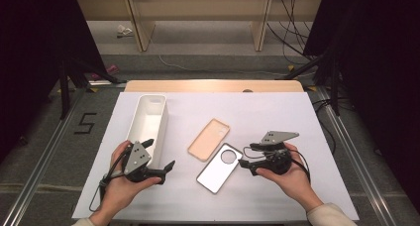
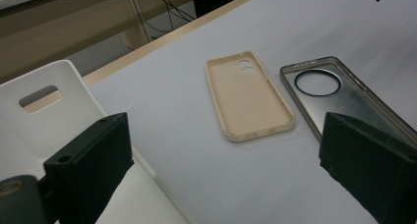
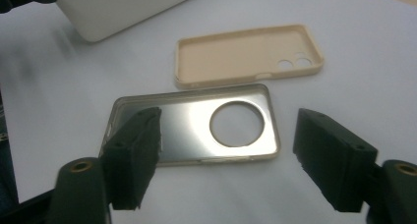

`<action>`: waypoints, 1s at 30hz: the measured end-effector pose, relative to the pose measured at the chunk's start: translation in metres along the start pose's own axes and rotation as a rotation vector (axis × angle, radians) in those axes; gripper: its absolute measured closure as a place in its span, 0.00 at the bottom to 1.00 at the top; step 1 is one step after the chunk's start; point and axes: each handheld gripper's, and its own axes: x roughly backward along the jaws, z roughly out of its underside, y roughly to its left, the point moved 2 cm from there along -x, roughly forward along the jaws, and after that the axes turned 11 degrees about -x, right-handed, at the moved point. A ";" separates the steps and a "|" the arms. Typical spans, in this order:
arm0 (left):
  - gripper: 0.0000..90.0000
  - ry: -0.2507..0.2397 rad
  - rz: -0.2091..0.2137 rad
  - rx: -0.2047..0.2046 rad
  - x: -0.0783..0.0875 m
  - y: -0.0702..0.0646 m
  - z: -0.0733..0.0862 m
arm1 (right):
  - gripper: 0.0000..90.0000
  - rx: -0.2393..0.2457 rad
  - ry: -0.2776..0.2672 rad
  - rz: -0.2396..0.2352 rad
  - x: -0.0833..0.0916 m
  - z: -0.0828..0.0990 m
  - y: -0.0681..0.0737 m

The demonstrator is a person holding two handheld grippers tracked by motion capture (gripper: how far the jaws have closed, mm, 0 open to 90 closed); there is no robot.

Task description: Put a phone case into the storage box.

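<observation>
Two grippers are held low over the near half of the white table [image 1: 277, 196], one in each hand. The left gripper [image 1: 159, 160] is seen near the near-left corner, its jaws spread wide and empty, one jaw set over the near end of the bin [image 1: 146, 121] and the other over bare surface. The right gripper [image 1: 248, 158] is held toward the near-right side, its jaws likewise parted and holding nothing; in the right gripper view they are seen to either side of the grey case [image 3: 196, 128], above it rather than on it. Two phone cases are counted, both lying inside-up near the middle of the table. The grey case, with one large round camera hole, lies nearer the near edge, between the two grippers. The beige case [image 1: 209, 139], with two small holes, lies just beyond it, close beside it but apart. One white bin, long and narrow with a slot handle at its far end, is set along the left side, reaching toward the far edge. It is seen to be empty.
</observation>
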 end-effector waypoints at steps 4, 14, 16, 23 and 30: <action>0.07 -0.002 0.000 -0.006 -0.001 -0.002 -0.002 | 0.72 0.079 0.062 -0.033 -0.013 -0.004 0.016; 0.08 -0.004 0.002 -0.005 0.000 -0.003 -0.003 | 1.00 0.136 0.261 -0.078 -0.054 -0.007 0.049; 0.08 -0.004 0.004 -0.004 0.000 -0.003 -0.002 | 1.00 0.140 0.314 -0.087 -0.064 -0.005 0.056; 0.08 -0.003 0.007 -0.008 0.000 -0.004 -0.003 | 1.00 0.133 0.398 -0.073 -0.074 0.002 0.056; 0.08 -0.007 0.009 -0.009 -0.001 -0.005 -0.003 | 1.00 0.114 0.442 -0.054 -0.082 0.005 0.054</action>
